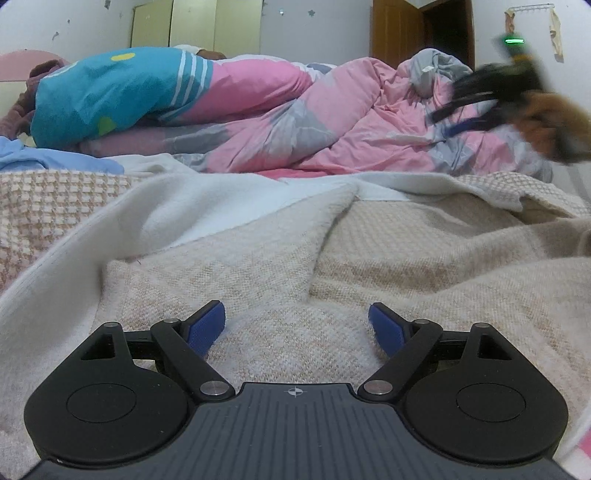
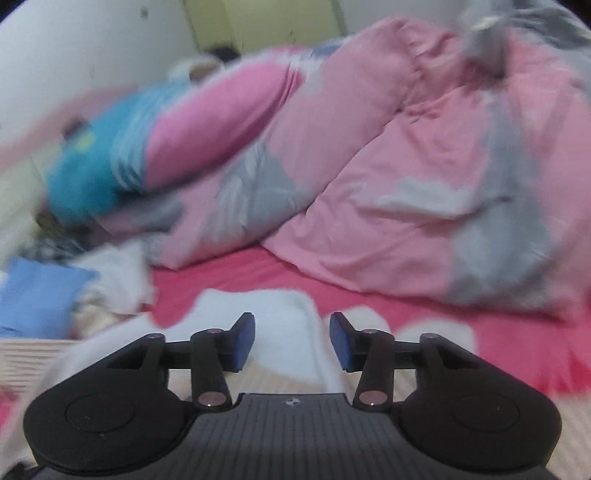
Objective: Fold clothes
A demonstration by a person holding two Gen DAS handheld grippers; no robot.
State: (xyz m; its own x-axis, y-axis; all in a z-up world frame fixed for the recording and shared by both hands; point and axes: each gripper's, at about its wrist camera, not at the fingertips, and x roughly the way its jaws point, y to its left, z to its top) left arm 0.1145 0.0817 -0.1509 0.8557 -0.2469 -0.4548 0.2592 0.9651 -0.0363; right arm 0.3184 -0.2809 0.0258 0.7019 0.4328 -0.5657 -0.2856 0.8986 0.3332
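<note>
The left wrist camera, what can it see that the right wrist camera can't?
Only the left wrist view shows the brown door, the hanging rack on the wall, and the right gripper as a blur from outside. Only the right wrist view shows the bright pink sheet. Both show the pink and grey duvet, the teal and pink pillow, the light blue cloth, the beige knitted garment with its white edge, and open, empty jaws.
</note>
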